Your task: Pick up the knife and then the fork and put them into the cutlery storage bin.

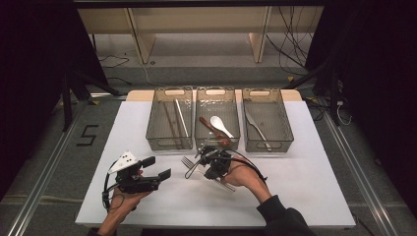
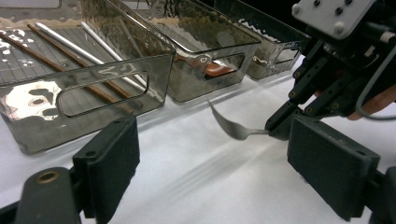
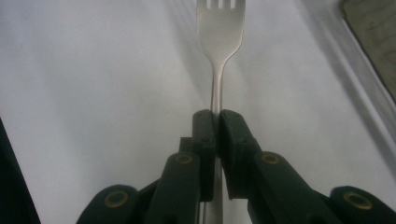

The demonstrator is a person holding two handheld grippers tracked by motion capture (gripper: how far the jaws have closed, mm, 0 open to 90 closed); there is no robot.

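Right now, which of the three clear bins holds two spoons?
The middle bin: a brown wooden spoon and a white spoon lie in it. The left bin holds chopsticks, the right bin a knife.

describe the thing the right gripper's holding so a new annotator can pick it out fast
Start at the row of three smoky bins at the back of the white table. Just in front of the middle bin, the right gripper is shut on a metal fork. It is the one utensil outside the bins, and the one with tines.

Three clear bins stand abreast: chopsticks left of the middle bin (holding two spoons), knife right.
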